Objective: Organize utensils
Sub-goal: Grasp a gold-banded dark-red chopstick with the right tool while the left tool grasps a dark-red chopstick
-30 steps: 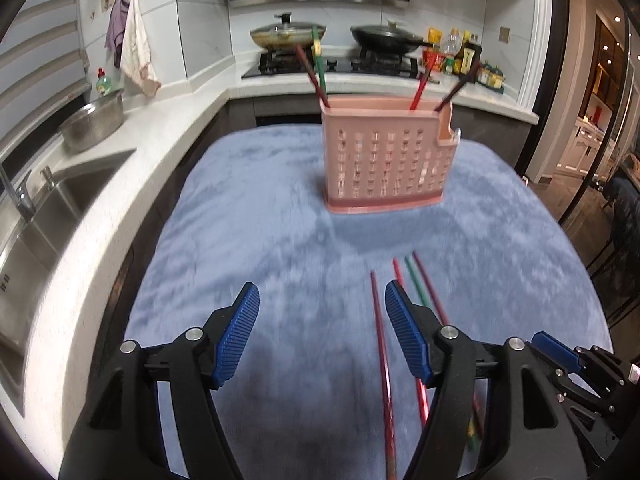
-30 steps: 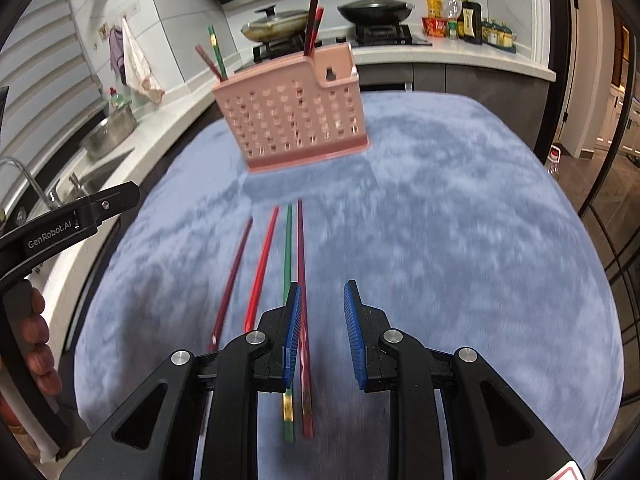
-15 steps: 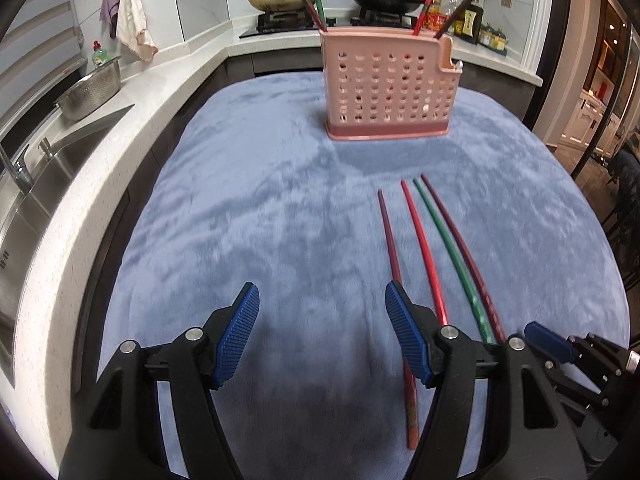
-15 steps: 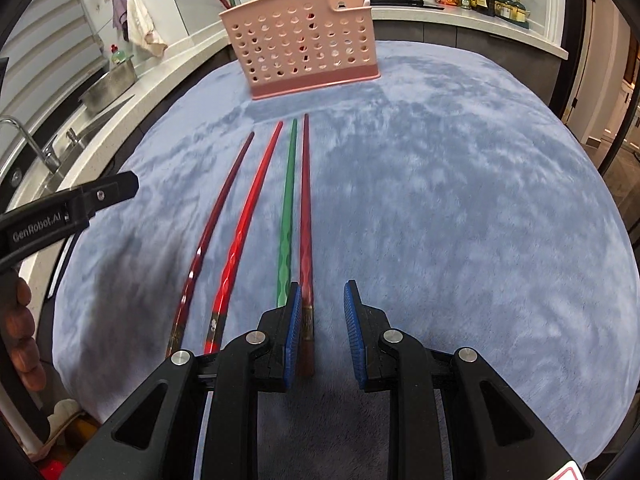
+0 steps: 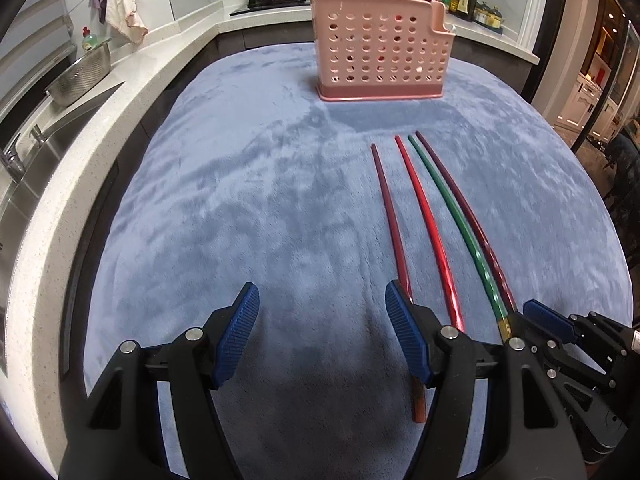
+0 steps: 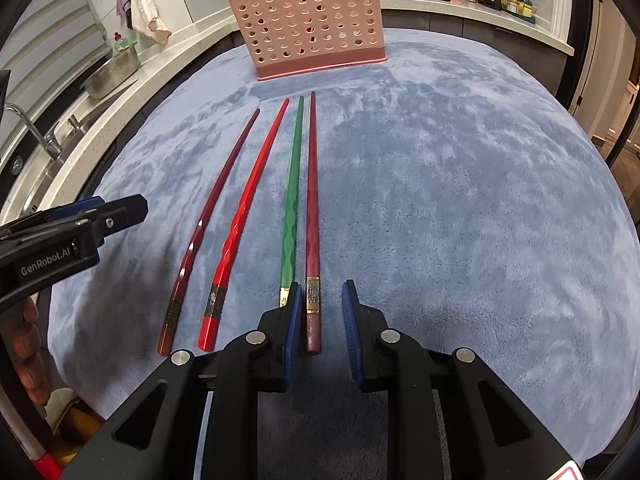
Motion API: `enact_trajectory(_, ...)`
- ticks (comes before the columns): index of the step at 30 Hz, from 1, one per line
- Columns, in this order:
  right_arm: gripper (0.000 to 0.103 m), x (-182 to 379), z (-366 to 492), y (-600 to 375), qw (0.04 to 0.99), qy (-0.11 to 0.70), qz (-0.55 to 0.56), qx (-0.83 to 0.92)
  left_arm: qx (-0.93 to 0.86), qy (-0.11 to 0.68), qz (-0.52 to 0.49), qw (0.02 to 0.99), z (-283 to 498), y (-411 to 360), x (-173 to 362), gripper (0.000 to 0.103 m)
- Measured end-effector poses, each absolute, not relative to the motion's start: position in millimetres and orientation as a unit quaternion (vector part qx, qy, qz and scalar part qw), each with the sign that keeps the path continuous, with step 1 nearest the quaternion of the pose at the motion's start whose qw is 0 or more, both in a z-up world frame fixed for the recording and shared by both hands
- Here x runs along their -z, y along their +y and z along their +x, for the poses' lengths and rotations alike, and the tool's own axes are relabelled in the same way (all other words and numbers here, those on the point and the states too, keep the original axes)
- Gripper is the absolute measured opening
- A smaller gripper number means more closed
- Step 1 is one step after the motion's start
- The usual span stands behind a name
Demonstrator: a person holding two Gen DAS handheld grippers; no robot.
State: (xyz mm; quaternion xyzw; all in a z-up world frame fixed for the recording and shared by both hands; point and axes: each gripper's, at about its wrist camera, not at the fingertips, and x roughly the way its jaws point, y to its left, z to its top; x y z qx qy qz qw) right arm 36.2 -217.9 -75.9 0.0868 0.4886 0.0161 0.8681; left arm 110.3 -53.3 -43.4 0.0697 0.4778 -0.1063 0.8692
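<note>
On a blue cloth [image 6: 460, 208] beside a kitchen counter, four chopsticks lie side by side, tips toward a pink holder [image 6: 308, 20] that already carries several sticks. The right gripper [image 6: 319, 316] hangs low over the thick ends, its pads set narrowly apart on either side of the dark red stick [image 6: 312, 216], the rightmost of the row; the pads do not appear to press it yet, and the green stick [image 6: 292, 200] lies just outside the left pad. The left gripper [image 5: 322, 334] hovers over bare cloth with fingers spread wide and nothing between them; the maroon stick [image 5: 390, 220], leftmost in the row, runs under its right finger. The step in hand looks like the pick-up of the dark red stick. The next move calls for closing on that stick alone without catching its green neighbour, then lifting it clear and dropping it tip-down into the holder, well ahead on the cloth.
</note>
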Motion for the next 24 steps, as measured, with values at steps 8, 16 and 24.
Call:
enact_trajectory(8,0.017,80.6,34.4,-217.2,0.868,0.490,0.082,-0.013,0.122,0.496,0.079,0.856,105.7,-61.3,53.5,0.062)
enact_trajectory(16,0.009,83.1,29.0,-223.1,0.871,0.483,0.093,-0.005,0.137,0.522,0.079,0.838,99.7,-64.2,66.8,0.062)
enact_trajectory(24,0.008,84.8,27.2,-221.5,0.872,0.482,0.084,-0.002,0.158,0.530,0.091,0.828,92.6,-73.6,72.5,0.062)
